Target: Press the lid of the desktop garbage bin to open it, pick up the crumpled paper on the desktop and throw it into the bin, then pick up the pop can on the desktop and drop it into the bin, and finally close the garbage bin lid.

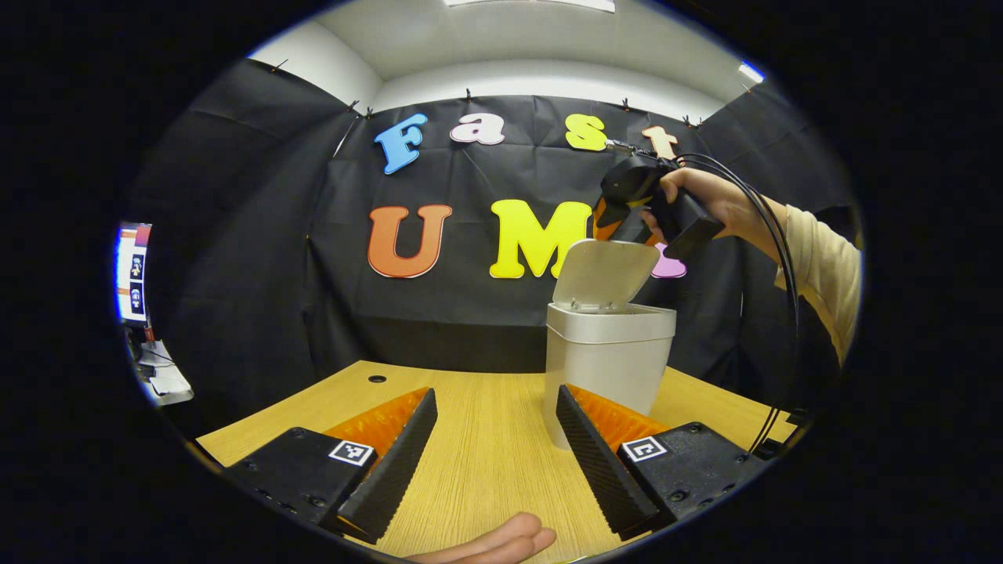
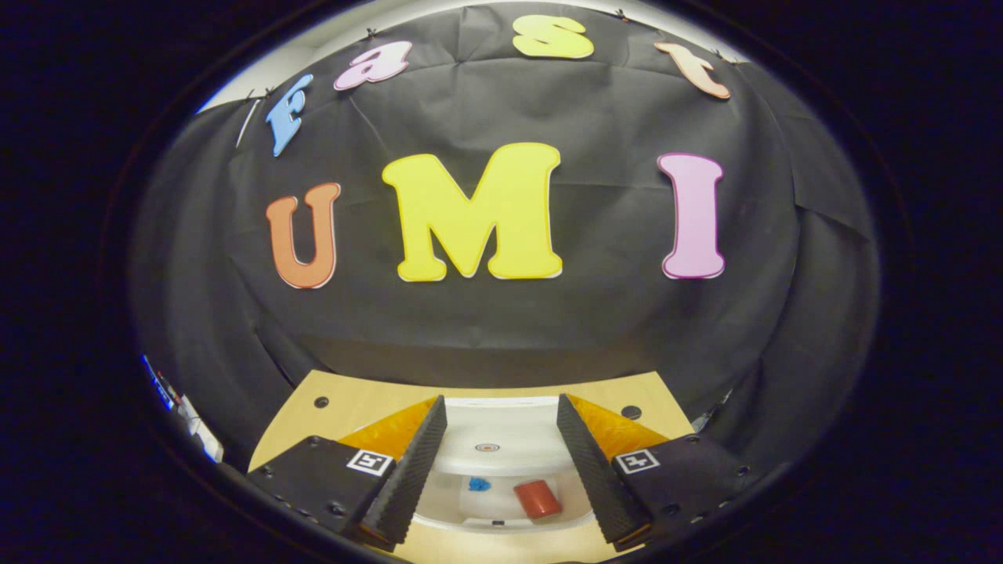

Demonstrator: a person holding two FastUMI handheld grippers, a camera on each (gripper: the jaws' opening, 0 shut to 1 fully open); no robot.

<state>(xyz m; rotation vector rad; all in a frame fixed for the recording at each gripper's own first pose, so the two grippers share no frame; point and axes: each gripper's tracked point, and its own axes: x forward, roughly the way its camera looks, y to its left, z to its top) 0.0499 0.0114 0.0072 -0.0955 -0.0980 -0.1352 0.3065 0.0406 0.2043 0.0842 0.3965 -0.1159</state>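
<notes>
Standing on wood desk [image 1: 486, 439]: bin [image 1: 607, 368].

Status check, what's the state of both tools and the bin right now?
Left tool open, low over the desk. Right tool open above the bin. Lid up; red can and blue paper inside. Nothing in the way.

left low facing bin [image 1: 607, 356], right overhead

bin [image 1: 603, 368]: base behind jaws | hand [image 1: 501, 544]: cut by edge
</notes>
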